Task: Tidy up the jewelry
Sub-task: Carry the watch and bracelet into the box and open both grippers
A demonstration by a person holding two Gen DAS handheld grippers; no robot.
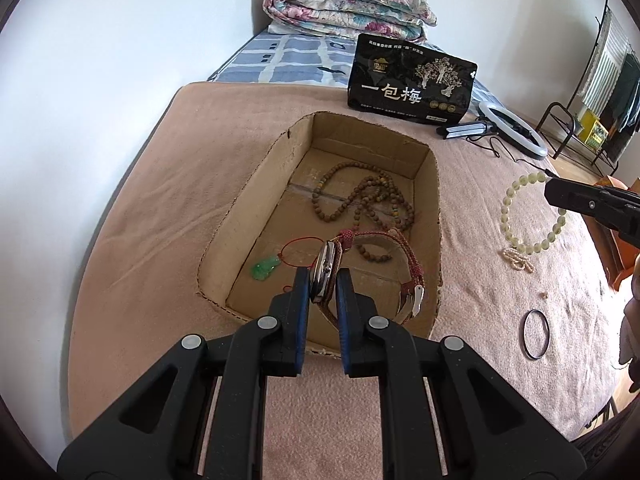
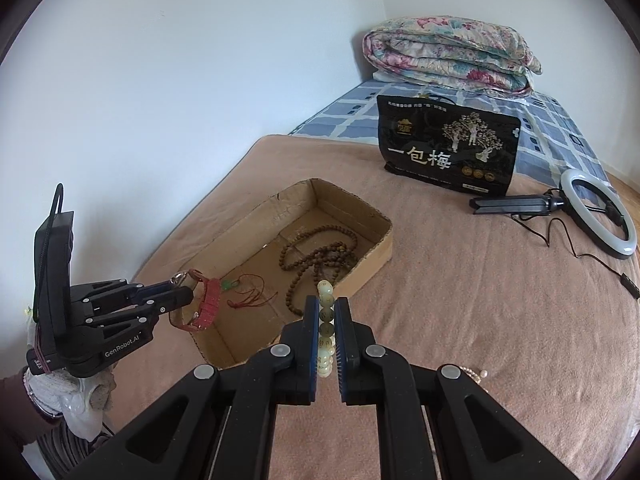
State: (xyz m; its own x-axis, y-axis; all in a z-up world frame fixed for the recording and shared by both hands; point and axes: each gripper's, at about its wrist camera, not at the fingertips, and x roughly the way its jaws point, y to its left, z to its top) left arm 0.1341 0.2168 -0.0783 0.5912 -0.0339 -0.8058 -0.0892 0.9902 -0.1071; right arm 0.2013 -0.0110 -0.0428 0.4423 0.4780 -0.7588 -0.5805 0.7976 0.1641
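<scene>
left gripper point(image 1: 323, 280) jaws clamped on one watch point(image 1: 326, 266), steel case, red woven strap, over cardboard box point(image 1: 256, 184) near edge | right gripper point(image 2: 327, 312) jaws clamped on one pale-green bead bracelet point(image 2: 326, 300) beside box's right wall | in box: one brown bead necklace point(image 1: 360, 196), one green jade pendant point(image 1: 264, 268) | on blanket point(image 1: 160, 184): one black ring point(image 1: 535, 334).

Matt corrugated cardboard box point(image 1: 264, 184) with rough torn rim on fuzzy pink cloth blanket point(image 1: 168, 184), holding dull wooden beads point(image 1: 362, 196), beside a glossy black plastic bag point(image 1: 412, 80) and a shiny metal-cased watch point(image 1: 325, 270) on woven strap.
</scene>
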